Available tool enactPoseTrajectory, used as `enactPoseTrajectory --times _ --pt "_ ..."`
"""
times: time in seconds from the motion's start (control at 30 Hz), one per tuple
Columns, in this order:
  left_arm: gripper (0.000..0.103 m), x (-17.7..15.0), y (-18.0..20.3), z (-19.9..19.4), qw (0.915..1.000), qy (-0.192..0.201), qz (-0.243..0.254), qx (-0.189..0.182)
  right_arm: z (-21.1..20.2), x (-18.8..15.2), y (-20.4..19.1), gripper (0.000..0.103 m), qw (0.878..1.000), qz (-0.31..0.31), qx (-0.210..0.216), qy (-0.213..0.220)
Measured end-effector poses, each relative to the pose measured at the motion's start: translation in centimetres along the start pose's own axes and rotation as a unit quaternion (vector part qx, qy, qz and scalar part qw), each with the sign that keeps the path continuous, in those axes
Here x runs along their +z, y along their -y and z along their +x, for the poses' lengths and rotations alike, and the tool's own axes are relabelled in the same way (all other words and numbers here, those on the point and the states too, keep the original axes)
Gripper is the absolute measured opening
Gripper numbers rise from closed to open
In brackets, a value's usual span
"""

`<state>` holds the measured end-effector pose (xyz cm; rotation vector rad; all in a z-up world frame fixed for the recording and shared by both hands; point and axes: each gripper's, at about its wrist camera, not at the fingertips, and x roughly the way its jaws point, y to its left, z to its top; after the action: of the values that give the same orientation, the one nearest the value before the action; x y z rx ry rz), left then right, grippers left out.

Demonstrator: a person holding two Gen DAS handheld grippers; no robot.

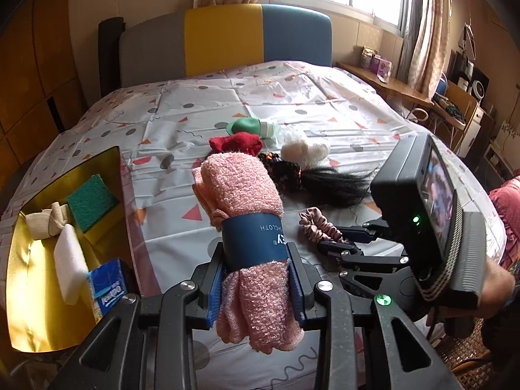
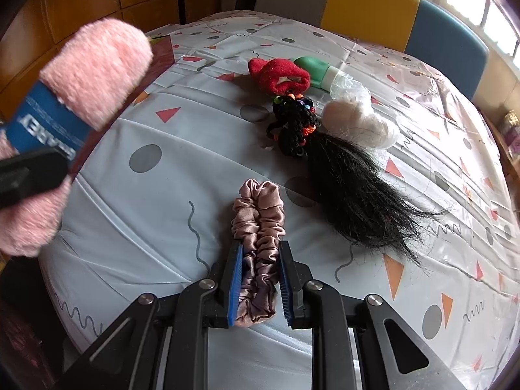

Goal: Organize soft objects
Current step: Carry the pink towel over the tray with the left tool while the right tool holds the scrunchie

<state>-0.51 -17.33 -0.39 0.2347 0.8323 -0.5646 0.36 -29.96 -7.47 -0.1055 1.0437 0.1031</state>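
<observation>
My left gripper (image 1: 256, 253) is shut on a rolled pink cloth (image 1: 242, 191) with a blue paper band, held up above the bed; the same pink cloth (image 2: 97, 68) shows at the left of the right wrist view. My right gripper (image 2: 260, 250) is shut on a dusty-pink satin scrunchie (image 2: 258, 214) that rests on the bed sheet. In the left wrist view that scrunchie (image 1: 320, 227) lies right of the cloth. Beyond lie a black hairpiece (image 2: 354, 188) with coloured bands, a red sock (image 2: 281, 76), a green bottle (image 2: 312, 66) and a white fluffy bundle (image 2: 357, 123).
A gold-lined box (image 1: 19, 260) stands at the bed's left edge, holding a green sponge (image 1: 92, 201), a white sponge (image 1: 70, 269), a beige cloth (image 1: 45, 224) and a blue tissue pack (image 1: 109, 289). The patterned sheet (image 2: 130, 214) covers the bed. A wooden desk (image 1: 390, 84) stands at the right.
</observation>
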Motion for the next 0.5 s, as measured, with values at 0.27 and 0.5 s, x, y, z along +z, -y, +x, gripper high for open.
enactPoseTrajectory --times 0.27,0.5 --pt "0.034 0.3 -1.5 -1.6 0.9997 0.012 -0.019 0.009 -0.1 -0.2 -0.2 0.021 1.0 -0.003 -0.003 0.0" --pt "0.034 0.3 -2.9 -2.5 0.9991 0.016 -0.038 0.01 -0.1 -0.2 -0.3 0.021 1.0 -0.007 -0.008 0.002"
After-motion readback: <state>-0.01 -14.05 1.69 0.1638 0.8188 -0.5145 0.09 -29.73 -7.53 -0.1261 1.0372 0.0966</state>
